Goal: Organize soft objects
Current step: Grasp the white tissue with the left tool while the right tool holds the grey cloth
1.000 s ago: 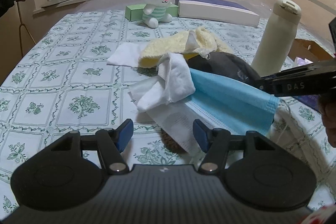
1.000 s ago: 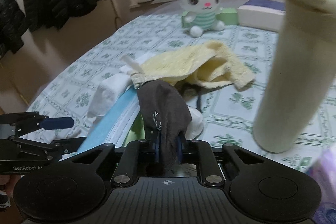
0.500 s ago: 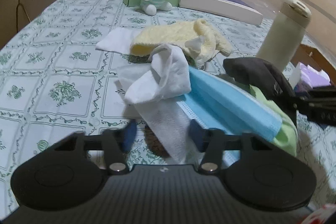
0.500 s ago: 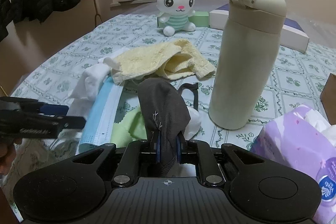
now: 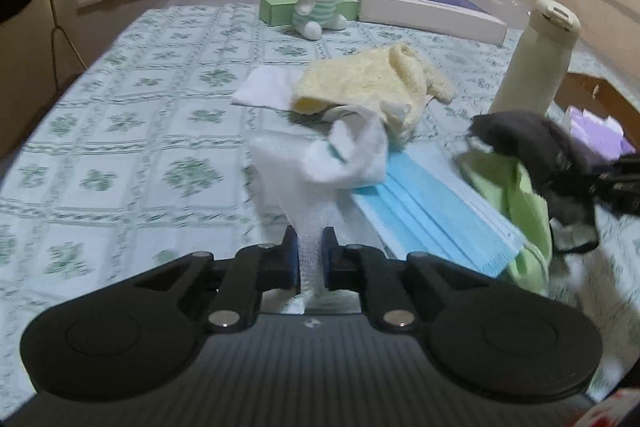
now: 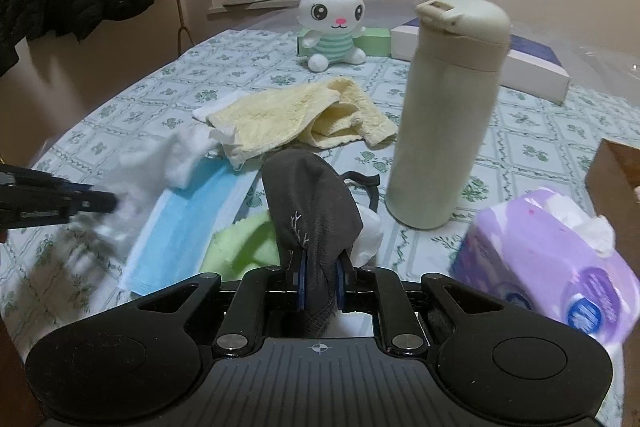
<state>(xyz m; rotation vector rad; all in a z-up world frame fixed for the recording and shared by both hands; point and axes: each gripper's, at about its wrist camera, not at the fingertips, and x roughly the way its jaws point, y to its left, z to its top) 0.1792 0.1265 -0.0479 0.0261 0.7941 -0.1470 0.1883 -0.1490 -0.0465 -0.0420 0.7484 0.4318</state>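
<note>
left gripper [image 5: 310, 251]: closing on white tissue [image 5: 292, 183] between its fingers.
right gripper [image 6: 319, 281]: clamped on grey cloth [image 6: 312, 203].
risk: tissue tears or drags blue mask [image 5: 432, 211] just right of the fingers.

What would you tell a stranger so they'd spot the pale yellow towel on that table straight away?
Start at the white plush rabbit sitting at the far end of the green-flowered tablecloth. Come toward the camera to the heap of soft things left of the tall cream bottle. The yellow towel is the fluffy, crumpled piece nearest the rabbit, the heap's only yellow item.
</note>
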